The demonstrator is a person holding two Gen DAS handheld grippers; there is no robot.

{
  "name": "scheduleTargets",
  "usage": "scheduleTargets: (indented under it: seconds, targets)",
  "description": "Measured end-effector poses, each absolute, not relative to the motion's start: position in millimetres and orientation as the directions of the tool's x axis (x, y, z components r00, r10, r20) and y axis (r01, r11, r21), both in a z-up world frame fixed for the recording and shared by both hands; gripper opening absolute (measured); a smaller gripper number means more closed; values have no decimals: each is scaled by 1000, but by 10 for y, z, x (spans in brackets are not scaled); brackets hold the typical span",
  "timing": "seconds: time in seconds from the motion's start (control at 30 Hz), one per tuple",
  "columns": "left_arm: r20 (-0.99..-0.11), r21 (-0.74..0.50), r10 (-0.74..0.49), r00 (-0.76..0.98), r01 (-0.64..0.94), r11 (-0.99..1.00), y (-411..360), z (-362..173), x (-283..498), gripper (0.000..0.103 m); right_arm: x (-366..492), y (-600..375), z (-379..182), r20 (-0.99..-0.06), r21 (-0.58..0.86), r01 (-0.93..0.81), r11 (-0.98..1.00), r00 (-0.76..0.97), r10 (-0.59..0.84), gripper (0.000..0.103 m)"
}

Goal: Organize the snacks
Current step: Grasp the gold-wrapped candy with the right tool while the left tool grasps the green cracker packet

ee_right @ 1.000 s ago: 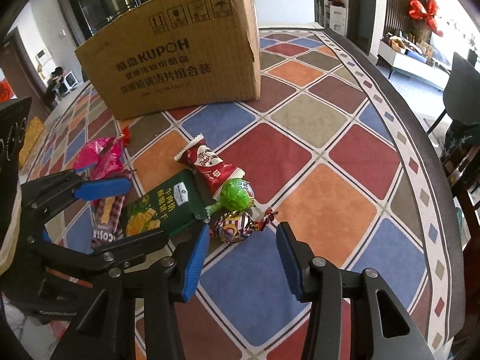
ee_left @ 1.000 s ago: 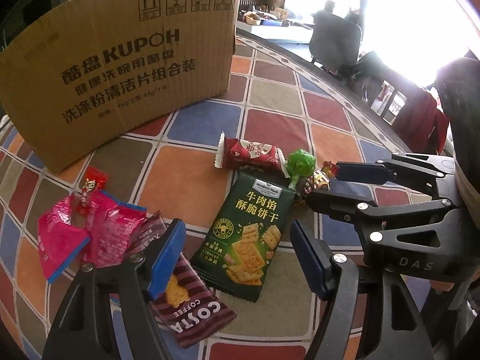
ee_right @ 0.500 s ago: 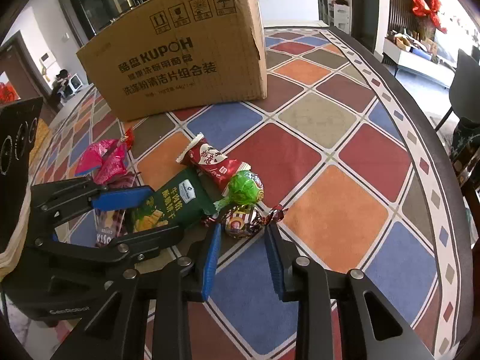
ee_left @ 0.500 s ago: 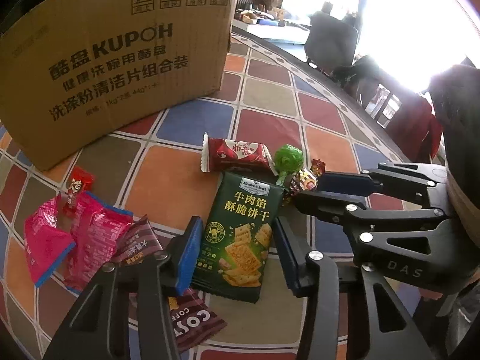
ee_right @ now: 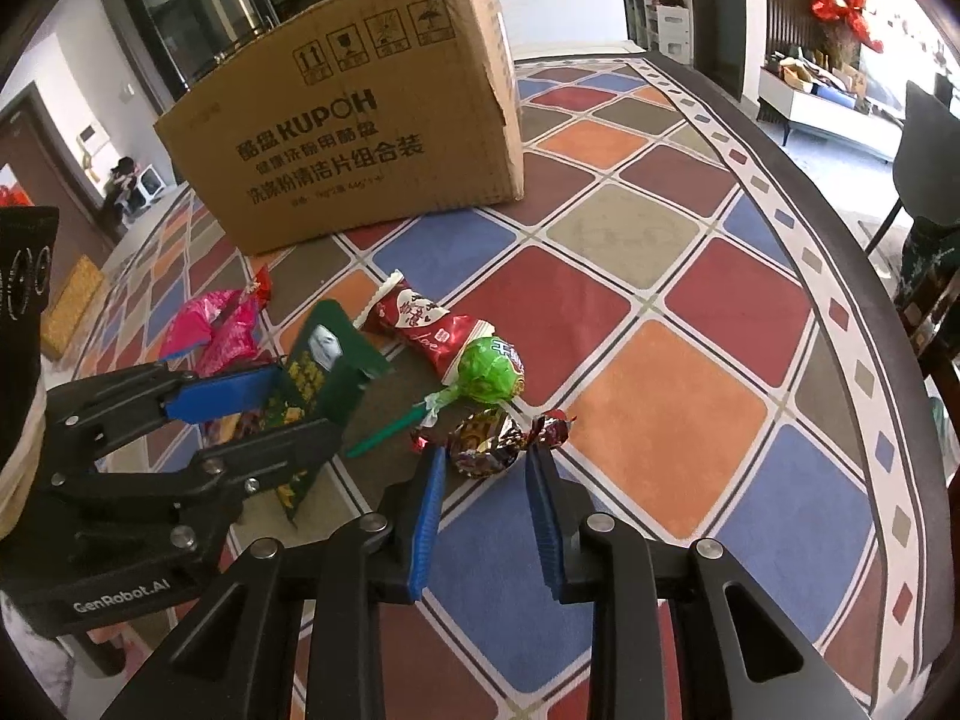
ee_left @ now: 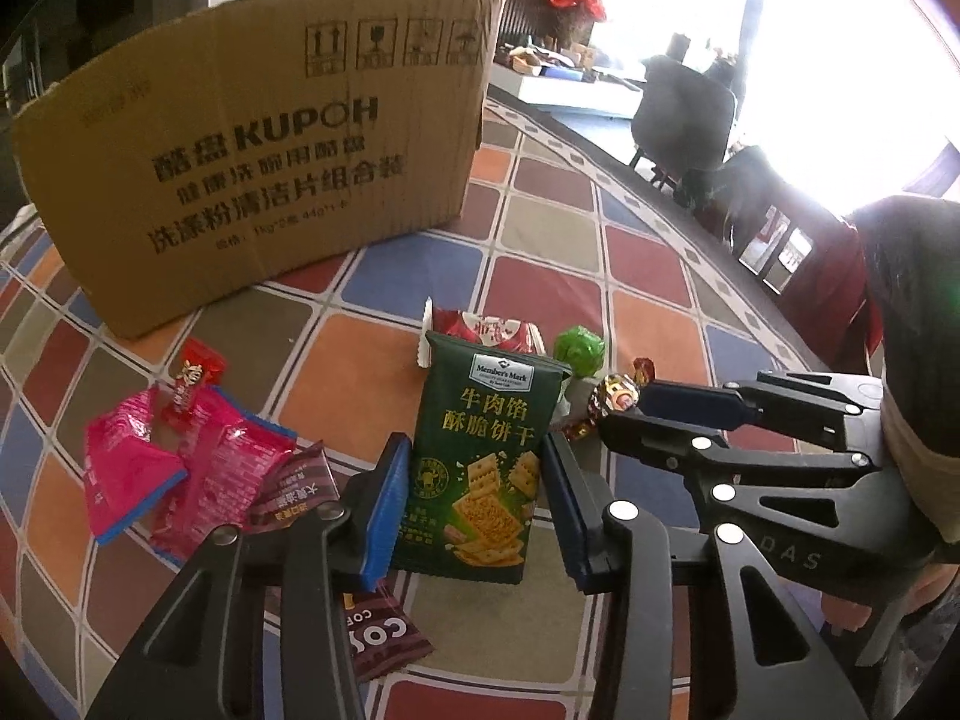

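My left gripper [ee_left: 474, 498] is shut on the green cracker packet [ee_left: 480, 462] and holds it tilted up off the table; it also shows in the right wrist view [ee_right: 318, 372]. My right gripper [ee_right: 486, 474] is narrowed around a gold-and-red foil candy [ee_right: 489, 432], fingertips at its sides; I cannot tell whether they touch it. A green lollipop [ee_right: 489, 372] and a red wrapped snack [ee_right: 426, 330] lie just beyond. Pink packets [ee_left: 174, 474] and a brown coffee sachet [ee_left: 360, 630] lie at the left.
A large cardboard box [ee_left: 252, 192] stands at the back of the table with the coloured-squares cloth [ee_right: 660, 408]. A small red candy [ee_left: 192, 372] lies by the pink packets. The table edge [ee_right: 888, 324] curves at the right, with chairs beyond.
My left gripper closed on the green cracker packet and lifted its far end up. My right gripper narrowed and moved forward around the foil candy.
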State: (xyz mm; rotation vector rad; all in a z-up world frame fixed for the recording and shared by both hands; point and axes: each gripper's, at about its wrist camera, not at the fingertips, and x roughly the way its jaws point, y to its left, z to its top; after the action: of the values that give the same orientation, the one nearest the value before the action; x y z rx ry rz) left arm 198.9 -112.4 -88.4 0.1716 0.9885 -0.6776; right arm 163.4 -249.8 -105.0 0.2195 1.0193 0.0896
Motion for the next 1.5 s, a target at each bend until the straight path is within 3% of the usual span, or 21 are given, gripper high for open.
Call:
scheduleTargets:
  seconds: [0.13,0.17,0.23,0.4,0.53,1.1,1.3,1.5]
  targets:
    - [-811,-172,-455,369,592,787,-1135,-852,1956,44,1598,-2495,-1011,-830,223,23,975,529,178,29]
    - [-810,-173,-455,370,591,788,-1135,-844,1946,44,1586,-2494,-1001,-828,222,20,975,532,177,19]
    - [-806,-177,-460,372,591,787,-1133,-813,1925,44,1572,-2489,-987,-829,224,16,975,528,182,16]
    - [-805,-174,-458,377,589,790,-1126,-785,1903,44,1541,-2482,-999,-832,226,9,974,522,188,16]
    - [-808,-173,-453,377,584,793,-1120,-788,1910,44,1551,-2510,-1011,-823,263,38,964,529,204,36]
    - [-815,-172,-436,382,560,810,-1115,-835,1997,44,1732,-2521,-1072,-835,260,78,962,519,183,36]
    - [-813,-176,-439,382,557,812,-1130,-820,1996,44,1744,-2542,-1092,-838,253,83,964,517,175,26]
    - [-810,-175,-440,387,556,812,-1137,-794,1974,44,1717,-2568,-1074,-835,248,86,965,524,168,25]
